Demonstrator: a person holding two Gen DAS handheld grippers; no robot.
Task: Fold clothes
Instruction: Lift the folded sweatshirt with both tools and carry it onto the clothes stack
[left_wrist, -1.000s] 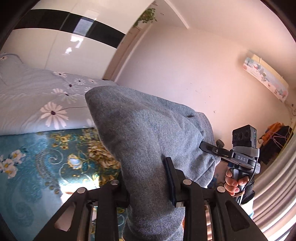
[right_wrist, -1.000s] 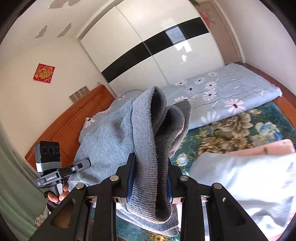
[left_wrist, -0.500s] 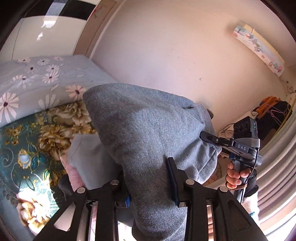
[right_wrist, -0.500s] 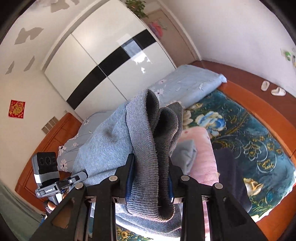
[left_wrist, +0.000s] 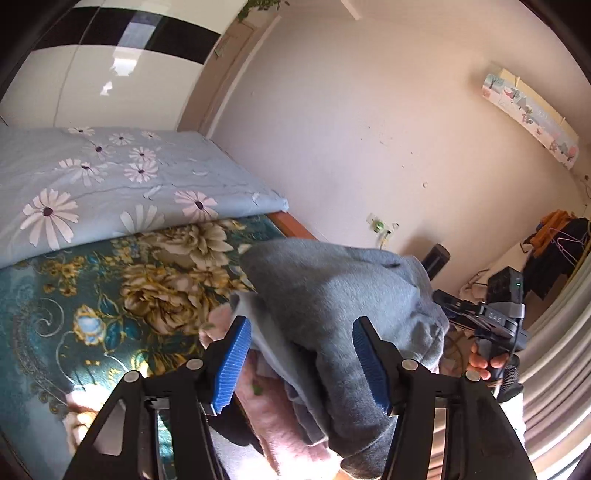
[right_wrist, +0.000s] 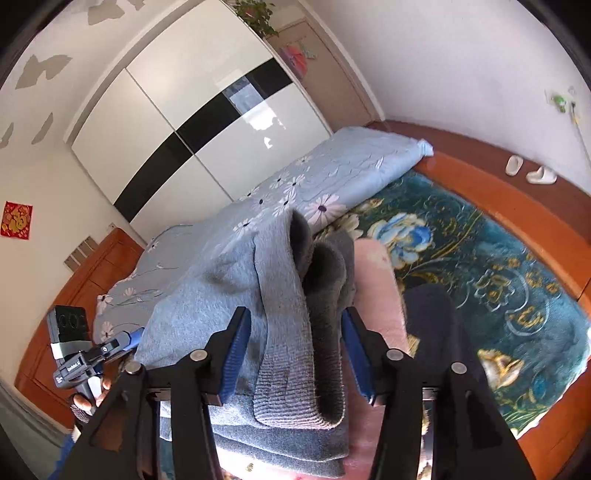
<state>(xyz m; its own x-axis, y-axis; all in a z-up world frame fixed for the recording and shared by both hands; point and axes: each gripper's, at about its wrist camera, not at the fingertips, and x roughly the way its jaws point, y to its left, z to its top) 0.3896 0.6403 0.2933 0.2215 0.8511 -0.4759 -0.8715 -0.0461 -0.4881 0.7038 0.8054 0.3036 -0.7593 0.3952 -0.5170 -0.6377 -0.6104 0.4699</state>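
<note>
A folded grey knit garment (left_wrist: 343, 306) lies on top of a stack of folded clothes on the bed; it also shows in the right wrist view (right_wrist: 280, 317). My left gripper (left_wrist: 303, 358) is open, its blue pads (left_wrist: 231, 362) standing apart on either side of the garment's edge. My right gripper (right_wrist: 295, 350) is open too, with its blue pads (right_wrist: 236, 350) spread around the garment's ribbed hem. Under the grey garment lie a pink piece (right_wrist: 376, 280) and a dark navy piece (right_wrist: 432, 317).
The bed has a teal floral cover (right_wrist: 480, 258) and a folded light-blue daisy quilt (left_wrist: 96, 181) at the far side. An orange wooden bed frame (right_wrist: 517, 199) runs along the edge. A wardrobe (right_wrist: 184, 122) stands behind. White slippers (right_wrist: 528, 171) lie on the frame.
Both grippers went from shut on the grey garment to open. The garment came down from mid-air and now rests on the clothes stack.
</note>
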